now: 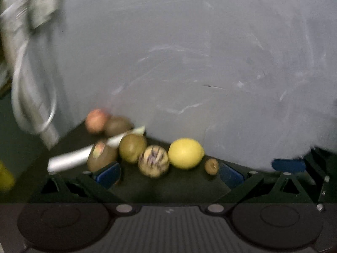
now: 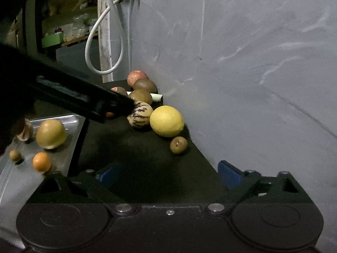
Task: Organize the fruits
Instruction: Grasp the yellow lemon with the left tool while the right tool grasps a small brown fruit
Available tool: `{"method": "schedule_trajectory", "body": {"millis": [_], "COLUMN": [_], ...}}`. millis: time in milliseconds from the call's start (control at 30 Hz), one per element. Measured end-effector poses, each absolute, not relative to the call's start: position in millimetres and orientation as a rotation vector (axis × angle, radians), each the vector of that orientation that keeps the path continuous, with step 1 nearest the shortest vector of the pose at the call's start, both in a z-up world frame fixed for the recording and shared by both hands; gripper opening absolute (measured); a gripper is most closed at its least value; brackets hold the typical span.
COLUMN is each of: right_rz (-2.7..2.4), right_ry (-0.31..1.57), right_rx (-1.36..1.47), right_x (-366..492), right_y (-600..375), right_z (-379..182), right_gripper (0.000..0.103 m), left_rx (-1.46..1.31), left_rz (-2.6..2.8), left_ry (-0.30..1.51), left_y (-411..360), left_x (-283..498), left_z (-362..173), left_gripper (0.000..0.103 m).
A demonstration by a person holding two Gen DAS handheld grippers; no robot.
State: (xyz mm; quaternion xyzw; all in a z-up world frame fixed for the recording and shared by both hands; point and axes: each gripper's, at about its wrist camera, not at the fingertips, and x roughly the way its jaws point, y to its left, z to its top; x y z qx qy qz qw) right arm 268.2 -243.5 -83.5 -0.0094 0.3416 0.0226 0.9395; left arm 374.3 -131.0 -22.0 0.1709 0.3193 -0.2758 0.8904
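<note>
Hovering apart and empty, both hand-held grippers, left (image 1: 168, 174) and right (image 2: 168, 175), face the lemon (image 2: 166, 121); no legible writing, perhaps blur.

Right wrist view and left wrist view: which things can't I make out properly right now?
- Small orange fruit, right wrist view: mostly hidden behind the left hand-held gripper.
- Metal tray, right wrist view: cut off by the left edge.
- Pale cylinder, left wrist view: motion blur, identity unclear.
</note>
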Motion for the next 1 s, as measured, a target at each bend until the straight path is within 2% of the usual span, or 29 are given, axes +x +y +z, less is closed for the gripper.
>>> {"method": "schedule_trajectory", "body": {"millis": [233, 367, 600, 833, 900, 1000], "right_rz": [0.037, 0.033, 0.022, 0.032, 0.035, 0.040], "right_ry": [0.718, 0.736, 0.748, 0.759, 0.757, 0.752], "right_rx": [-0.030, -0.022, -0.016, -0.011, -0.011, -0.014], "right_x": [300, 315, 330, 342, 342, 335], "right_y": [-242, -245, -248, -253, -253, -255], "right_z": [-105, -116, -123, -127, -127, -125], "right_gripper": [0.081, 0.070, 0.053, 0.045, 0.042, 0.038], "left_rx": [0.626, 0.744, 0.801, 0.812, 0.817, 0.784], "left_rz": [-0.824, -0.884, -0.952, -0.982, -0.990, -0.997], "left_ry": [0.644, 0.657, 0.717, 0.774, 0.789, 0.810], "left_y": [-180, -197, -210, -216, -218, -218], "left_x": [416, 430, 454, 469, 473, 480], "left_z": [-49, -69, -91, -102, -107, -110], "left_gripper": [0.102, 0.096, 0.088, 0.078, 0.071, 0.069]}}
